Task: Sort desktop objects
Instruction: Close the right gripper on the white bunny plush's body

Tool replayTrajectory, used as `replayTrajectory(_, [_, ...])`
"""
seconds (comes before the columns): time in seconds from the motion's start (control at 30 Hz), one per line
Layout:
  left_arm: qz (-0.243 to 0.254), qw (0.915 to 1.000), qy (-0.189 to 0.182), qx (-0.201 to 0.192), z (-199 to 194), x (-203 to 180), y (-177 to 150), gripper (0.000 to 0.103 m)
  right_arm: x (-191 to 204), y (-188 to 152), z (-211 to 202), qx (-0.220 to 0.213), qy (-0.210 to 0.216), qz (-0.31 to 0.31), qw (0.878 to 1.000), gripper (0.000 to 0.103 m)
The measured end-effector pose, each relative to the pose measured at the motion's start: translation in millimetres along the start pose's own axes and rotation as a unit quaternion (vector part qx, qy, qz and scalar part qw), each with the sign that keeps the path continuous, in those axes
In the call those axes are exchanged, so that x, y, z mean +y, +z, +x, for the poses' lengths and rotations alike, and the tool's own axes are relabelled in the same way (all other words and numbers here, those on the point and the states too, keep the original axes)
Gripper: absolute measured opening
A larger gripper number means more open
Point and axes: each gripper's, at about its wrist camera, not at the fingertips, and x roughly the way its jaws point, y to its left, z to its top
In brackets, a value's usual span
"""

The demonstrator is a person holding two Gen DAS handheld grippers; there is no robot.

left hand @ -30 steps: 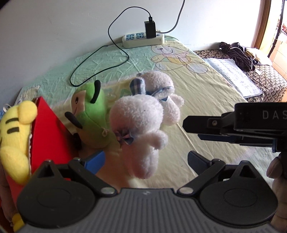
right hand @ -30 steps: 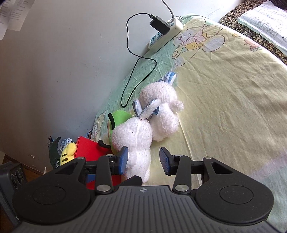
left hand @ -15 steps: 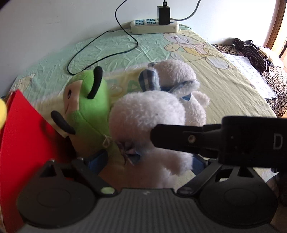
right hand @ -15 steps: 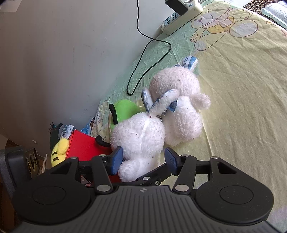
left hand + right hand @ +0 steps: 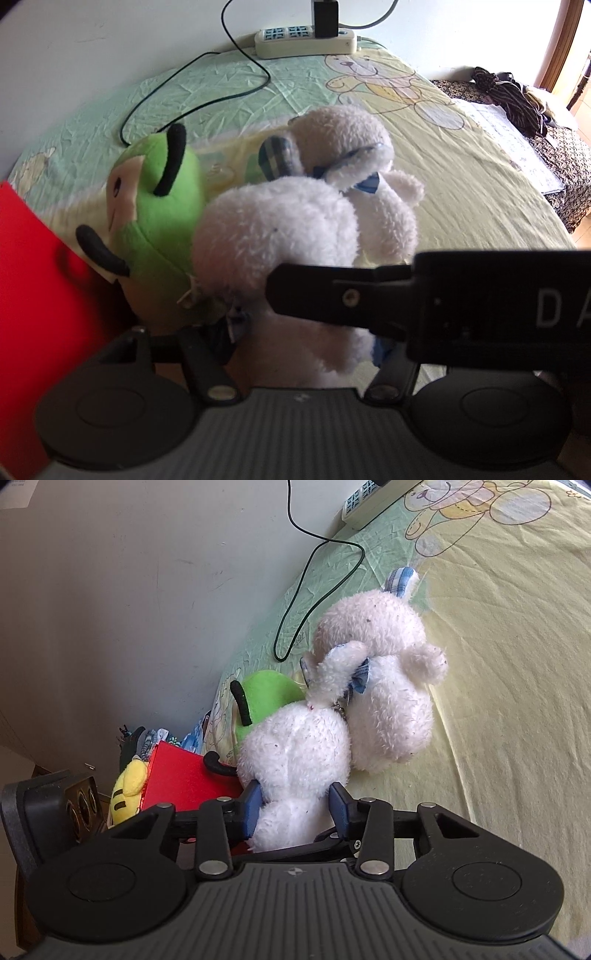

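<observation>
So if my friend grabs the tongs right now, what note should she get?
Right tongs: blue pads pressed on both sides of the near white bunny, apparently gripping it.
Left tongs: straddling the same bunny from below; its pads are mostly hidden, so grip unclear.
Second white bunny lies just behind, touching the first. Green plush sits beside them, against the red box. Yellow plush is beyond the box.
Done: near bunny apparently gripped. Left: lift it and sort; the other toys probably remain to sort.
</observation>
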Motion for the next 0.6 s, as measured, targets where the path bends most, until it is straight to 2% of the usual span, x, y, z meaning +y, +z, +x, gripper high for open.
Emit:
replayTrajectory(0.37, [0.018,0.9996,-0.014,-0.017,-25.4,-17.4,-10.8,0.064,3.6,-8.6,-24.4,-0.006,0.001,0.014,1.0,0.042])
replayTrajectory(0.6, [0.029,0.9988,-0.015,-0.036,-48.7,-25.5,-21.0,0.064,14.2,-22.6,-43.9,-0.014,0.003,0.002,1.0,0.042])
